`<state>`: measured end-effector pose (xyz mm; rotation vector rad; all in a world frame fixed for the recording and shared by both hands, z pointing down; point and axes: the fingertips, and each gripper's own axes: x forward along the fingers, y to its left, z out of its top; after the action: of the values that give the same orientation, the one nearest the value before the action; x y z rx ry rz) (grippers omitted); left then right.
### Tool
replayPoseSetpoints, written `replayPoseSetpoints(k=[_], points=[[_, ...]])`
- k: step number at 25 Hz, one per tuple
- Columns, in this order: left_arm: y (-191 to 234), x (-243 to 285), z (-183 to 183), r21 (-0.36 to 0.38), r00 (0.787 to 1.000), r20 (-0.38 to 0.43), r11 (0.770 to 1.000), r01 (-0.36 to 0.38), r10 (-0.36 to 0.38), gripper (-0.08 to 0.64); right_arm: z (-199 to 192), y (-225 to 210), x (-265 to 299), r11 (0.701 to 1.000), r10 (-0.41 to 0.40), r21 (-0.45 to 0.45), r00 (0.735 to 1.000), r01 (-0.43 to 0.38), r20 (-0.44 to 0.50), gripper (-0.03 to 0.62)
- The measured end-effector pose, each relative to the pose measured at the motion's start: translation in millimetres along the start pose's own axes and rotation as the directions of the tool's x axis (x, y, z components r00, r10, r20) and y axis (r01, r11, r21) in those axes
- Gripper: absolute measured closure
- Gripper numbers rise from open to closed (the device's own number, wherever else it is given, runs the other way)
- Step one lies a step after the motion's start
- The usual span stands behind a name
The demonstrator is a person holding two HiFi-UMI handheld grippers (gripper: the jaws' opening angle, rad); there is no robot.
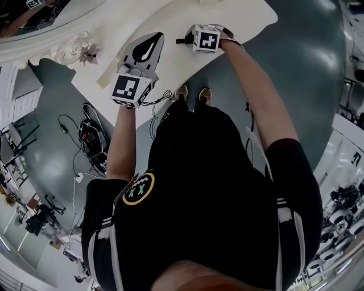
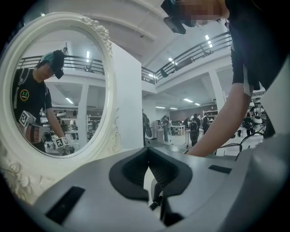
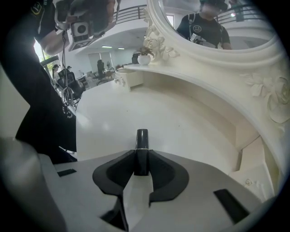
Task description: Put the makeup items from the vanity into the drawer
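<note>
A slim black makeup tube (image 3: 142, 144) stands between the jaws of my right gripper (image 3: 142, 159), which is shut on it just above the white vanity top (image 3: 181, 122). In the head view the tube's (image 1: 181, 41) dark end sticks out to the left of the right gripper (image 1: 190, 40) over the vanity top (image 1: 239, 17). My left gripper (image 1: 152, 41) hovers over the vanity's near left part, and its pads meet with nothing between them. In the left gripper view that gripper (image 2: 147, 152) points level towards the oval mirror (image 2: 54, 90).
The carved white mirror frame (image 3: 217, 50) and a raised back ledge (image 3: 204, 97) border the vanity top. A small white vase of flowers (image 3: 144, 58) stands at the ledge's far end. Cables and black gear (image 1: 91, 136) lie on the floor to the left of the person.
</note>
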<state>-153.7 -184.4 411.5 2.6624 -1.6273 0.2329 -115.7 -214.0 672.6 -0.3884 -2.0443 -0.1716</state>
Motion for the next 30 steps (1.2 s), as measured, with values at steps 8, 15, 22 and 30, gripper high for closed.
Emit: replayPoseSetpoints(k=[8,15,22,30], points=[[1.8,3.6,6.9,0.013,0.999,0.02,0.999,0.03,-0.031,0.54,3.1,-4.2,-9.2,0.998,-0.064,0.03,0.998,0.064,0.008,0.477],[3.6,4.8,6.9,0.008,0.997,0.033,0.997,0.073,-0.073,0.54,15.9,-17.0,-49.1,0.986,-0.16,0.052,0.985,0.157,0.061,0.477],[5.0,11.1,10.6,0.005,0.989,0.067,0.991,0.132,-0.132,0.54,10.4,-31.6,-94.4,0.97,-0.242,0.029,0.97,0.242,0.02,0.477],[6.5,26.1,19.4,0.016,0.978,0.097,0.983,0.185,-0.186,0.54,-2.2,-58.0,-147.4,0.938,-0.341,0.053,0.94,0.342,-0.022,0.477]])
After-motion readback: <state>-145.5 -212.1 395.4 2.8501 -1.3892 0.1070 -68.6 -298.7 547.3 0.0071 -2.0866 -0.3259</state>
